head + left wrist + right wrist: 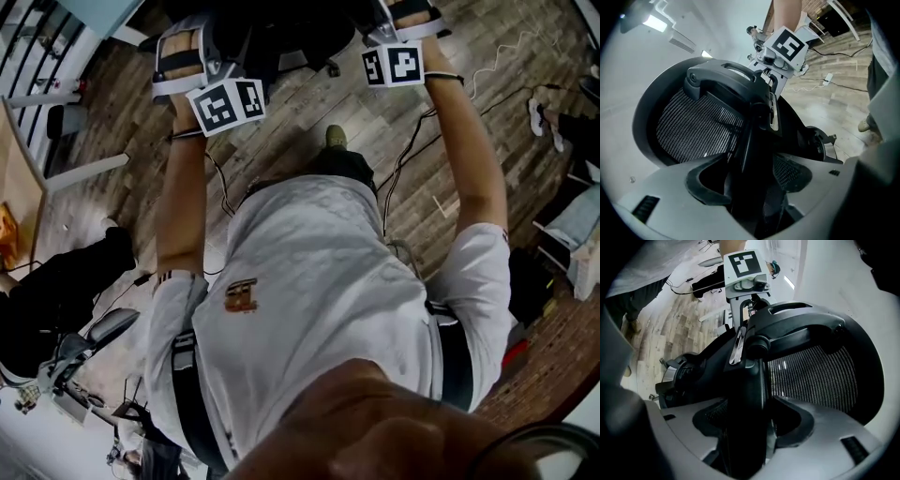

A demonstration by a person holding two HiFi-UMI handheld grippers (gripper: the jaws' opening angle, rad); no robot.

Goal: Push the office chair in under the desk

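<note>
The black office chair point(272, 37) stands at the top of the head view, between my two outstretched arms. Its mesh back point(698, 126) and headrest bar point(726, 79) fill the left gripper view. My left gripper point(754, 187) is shut on the left side of the chair's back frame. My right gripper point(747, 427) is shut on the same frame from the other side, beside the mesh point(815, 376). In the head view the left gripper point(187, 56) and right gripper point(398, 28) show mostly as marker cubes, their jaws hidden against the chair.
Wood-plank floor point(309, 112) lies under the chair, with cables point(412, 150) trailing across it. A light wooden tabletop point(17, 197) and white table legs point(84, 169) stand at left. Another chair point(84, 347) and a seated person's dark legs point(66, 281) are lower left. Sandals point(539, 117) lie at right.
</note>
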